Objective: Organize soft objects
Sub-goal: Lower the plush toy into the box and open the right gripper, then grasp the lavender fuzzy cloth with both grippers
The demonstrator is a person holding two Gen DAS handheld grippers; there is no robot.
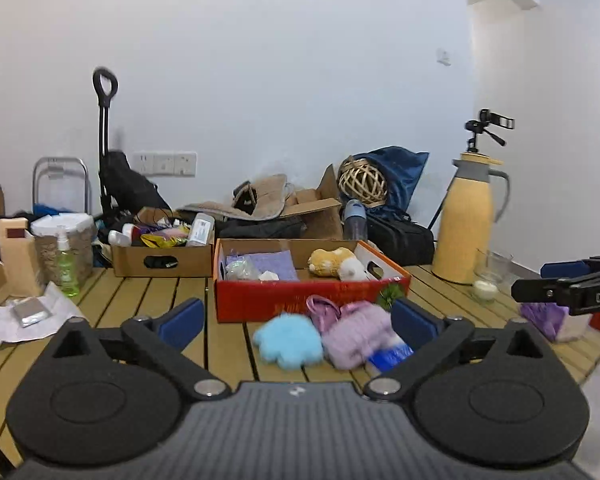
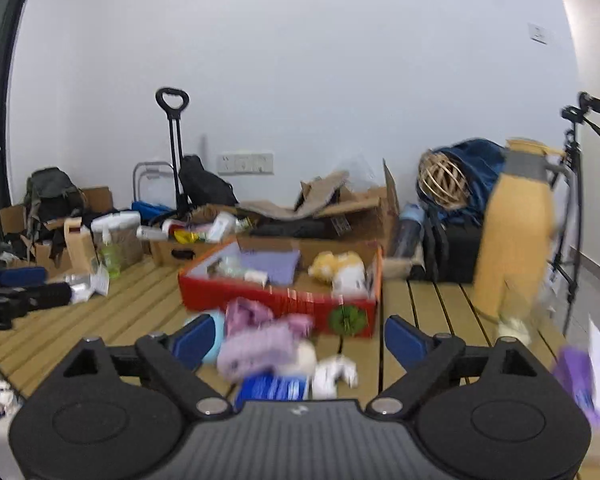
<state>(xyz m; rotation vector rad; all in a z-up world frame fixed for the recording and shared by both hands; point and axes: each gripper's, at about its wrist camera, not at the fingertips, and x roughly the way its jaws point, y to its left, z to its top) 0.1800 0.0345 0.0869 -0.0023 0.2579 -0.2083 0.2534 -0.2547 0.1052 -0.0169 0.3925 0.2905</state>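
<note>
A yellow thermos jug point(image 1: 466, 220) stands at the back right of the slatted wooden surface point(image 1: 148, 300), a glass candle point(image 1: 486, 288) just beside it. At the left sit a green spray bottle point(image 1: 66, 268) and a crumpled foil packet point(image 1: 30, 312). Behind, a wicker ball point(image 1: 362, 180) rests against a blue bag point(image 1: 400, 172); a tripod point(image 1: 480, 132) stands farther back.

Right-wrist view smeared throughout: yellow flask point(image 2: 516, 236) streaked, purple pack point(image 2: 588, 384) cut by the right edge, lilac plush point(image 2: 260, 344) and white scrap point(image 2: 334, 372) shapeless. Blue packet point(image 2: 272, 388) half hidden behind the tongs' body. In the left-wrist view, right tongs point(image 1: 572, 292) cropped at the edge, covering part of a purple bag point(image 1: 544, 316). Print on the red box point(image 1: 300, 296) unreadable.
</note>
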